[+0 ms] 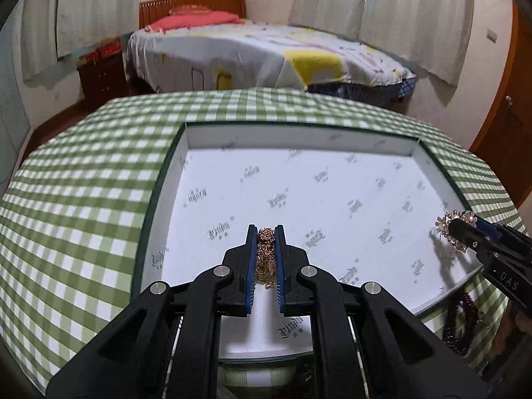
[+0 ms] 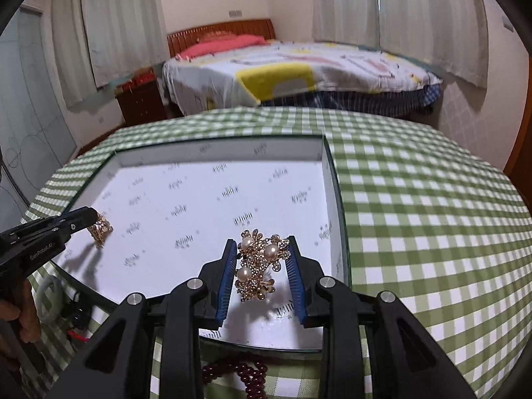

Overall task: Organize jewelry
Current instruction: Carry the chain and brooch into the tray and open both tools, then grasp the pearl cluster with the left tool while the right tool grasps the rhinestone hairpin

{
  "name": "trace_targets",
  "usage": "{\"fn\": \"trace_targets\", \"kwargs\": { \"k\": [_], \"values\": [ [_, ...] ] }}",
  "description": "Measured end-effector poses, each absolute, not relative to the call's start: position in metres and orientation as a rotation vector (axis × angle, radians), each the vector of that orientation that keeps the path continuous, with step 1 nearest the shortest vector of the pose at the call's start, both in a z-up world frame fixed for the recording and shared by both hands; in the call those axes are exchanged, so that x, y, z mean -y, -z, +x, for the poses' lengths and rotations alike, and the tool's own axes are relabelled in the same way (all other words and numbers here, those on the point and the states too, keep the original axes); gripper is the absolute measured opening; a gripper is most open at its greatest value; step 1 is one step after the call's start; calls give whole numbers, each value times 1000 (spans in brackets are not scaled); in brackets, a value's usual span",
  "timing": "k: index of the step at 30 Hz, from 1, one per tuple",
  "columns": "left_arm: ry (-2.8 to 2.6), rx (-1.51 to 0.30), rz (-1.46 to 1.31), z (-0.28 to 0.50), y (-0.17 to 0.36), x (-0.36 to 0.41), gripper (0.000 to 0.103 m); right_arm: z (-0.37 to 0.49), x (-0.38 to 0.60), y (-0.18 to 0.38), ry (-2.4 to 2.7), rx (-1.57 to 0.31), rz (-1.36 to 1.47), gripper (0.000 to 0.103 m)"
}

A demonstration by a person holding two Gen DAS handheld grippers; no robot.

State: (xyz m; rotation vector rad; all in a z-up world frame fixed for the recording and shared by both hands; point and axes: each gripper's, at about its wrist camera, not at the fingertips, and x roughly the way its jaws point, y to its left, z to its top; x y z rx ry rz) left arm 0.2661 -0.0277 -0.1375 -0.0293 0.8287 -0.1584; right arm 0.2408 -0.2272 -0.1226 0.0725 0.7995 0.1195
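Note:
My left gripper (image 1: 266, 232) is shut on a bunched gold chain (image 1: 266, 256) and holds it above the near part of the white-lined box (image 1: 332, 183). In the right wrist view it shows at the left (image 2: 96, 221) with the gold chain (image 2: 101, 231) hanging from it. My right gripper (image 2: 262, 246) is shut on a gold brooch with pearls (image 2: 259, 264) over the box's (image 2: 199, 193) near right part. In the left wrist view it enters from the right (image 1: 460, 229) with the brooch (image 1: 454, 229).
The box sits on a table with a green checked cloth (image 1: 83, 199). A dark red bead necklace (image 2: 246, 375) lies on the cloth by the box's near edge, also in the left wrist view (image 1: 460, 319). A bed (image 1: 249, 53) stands beyond the table.

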Motion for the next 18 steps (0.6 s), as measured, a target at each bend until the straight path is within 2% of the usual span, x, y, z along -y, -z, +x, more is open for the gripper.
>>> {"fn": "trace_targets", "kwargs": {
  "k": [2, 4, 6, 7, 9, 15, 18],
  "values": [
    [158, -846, -37, 268, 142, 27, 10, 243, 228, 128, -124, -823, 76, 31],
    [156, -852, -44, 269, 143, 27, 15, 243, 229, 131, -126, -832, 78, 34],
    [154, -853, -45, 268, 144, 27, 29, 242, 230, 130, -122, -829, 82, 42],
    [153, -851, -45, 268, 144, 27, 33, 240, 231, 128, -115, -820, 82, 47],
    [157, -846, -49, 266, 143, 27, 45, 238, 234, 123, -113, -811, 86, 47],
    [153, -807, -70, 244, 126, 21, 54, 215, 233, 105, -109, -755, 92, 47],
    [151, -772, -77, 222, 115, 19, 55, 195, 229, 97, -115, -728, 95, 47]
  ]
}}
